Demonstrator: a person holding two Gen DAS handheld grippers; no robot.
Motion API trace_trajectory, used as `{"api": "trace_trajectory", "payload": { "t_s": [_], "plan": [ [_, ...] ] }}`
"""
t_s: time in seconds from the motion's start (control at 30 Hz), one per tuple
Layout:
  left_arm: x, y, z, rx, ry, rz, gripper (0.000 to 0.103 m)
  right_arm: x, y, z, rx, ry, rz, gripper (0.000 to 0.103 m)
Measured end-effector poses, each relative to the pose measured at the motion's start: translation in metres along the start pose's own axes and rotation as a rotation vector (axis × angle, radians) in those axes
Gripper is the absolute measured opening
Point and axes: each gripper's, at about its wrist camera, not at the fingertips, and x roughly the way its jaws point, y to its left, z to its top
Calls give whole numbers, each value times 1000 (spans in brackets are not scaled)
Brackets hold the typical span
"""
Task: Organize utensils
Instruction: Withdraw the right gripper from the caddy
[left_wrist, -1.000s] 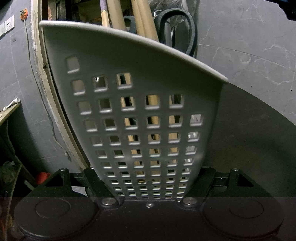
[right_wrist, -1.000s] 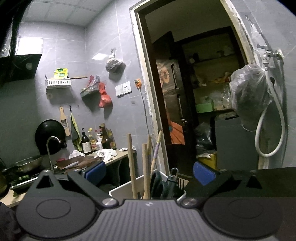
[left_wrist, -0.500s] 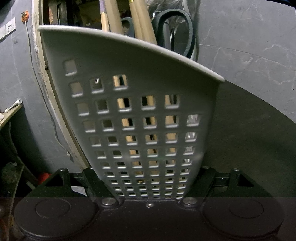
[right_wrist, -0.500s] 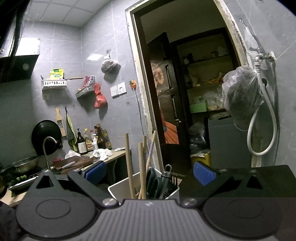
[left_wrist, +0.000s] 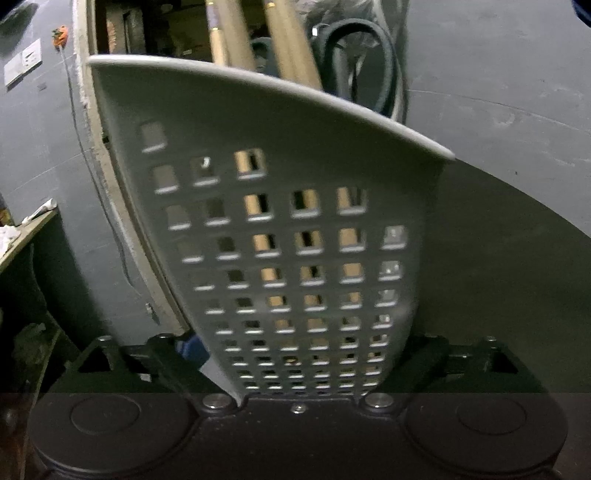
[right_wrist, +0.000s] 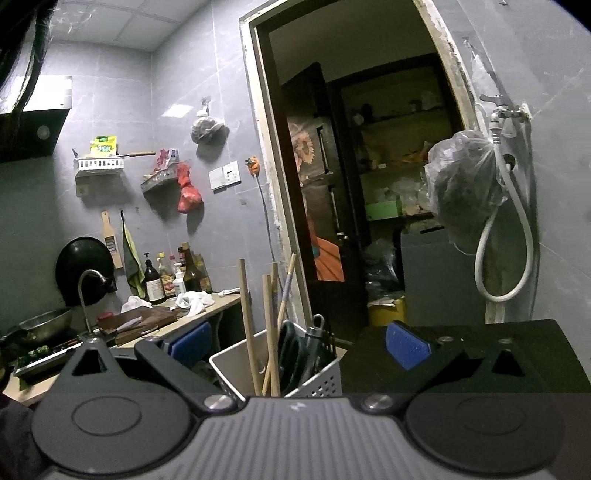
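Perforated utensil holder (left_wrist: 280, 229) filled the frame's center, between the left gripper (left_wrist: 295, 354), whose jaws had just been opening. Right gripper (right_wrist: 299, 345) stood open, empty, lower center.

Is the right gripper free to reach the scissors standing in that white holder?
Probably yes. The right gripper is open and empty, and the scissors stand in the white utensil holder straight ahead, handles above the rim. Only the wooden sticks crowd them on one side.

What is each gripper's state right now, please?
Left gripper: open; its jaws have just been opening, with the white utensil holder between them.
Right gripper: open, holding nothing.
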Motion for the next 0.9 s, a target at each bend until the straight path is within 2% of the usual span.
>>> {"api": "trace_trajectory", "payload": {
  "t_s": [0.07, 0.1, 0.3, 0.9],
  "plan": [
    [-1, 2, -1, -7, 5, 0, 96, -3, -2, -1, 5, 0, -2, 103],
    [-1, 3, -2, -8, 3, 10, 102, -5, -2, -2, 6, -1, -5, 103],
    [-10, 11, -9, -54, -3, 19, 102, -17, -2, -3, 9, -7, -13, 103],
    [-58, 19, -22, -93, -14, 57, 102, -55, 14, -5, 16, -34, 14, 103]
  ]
}}
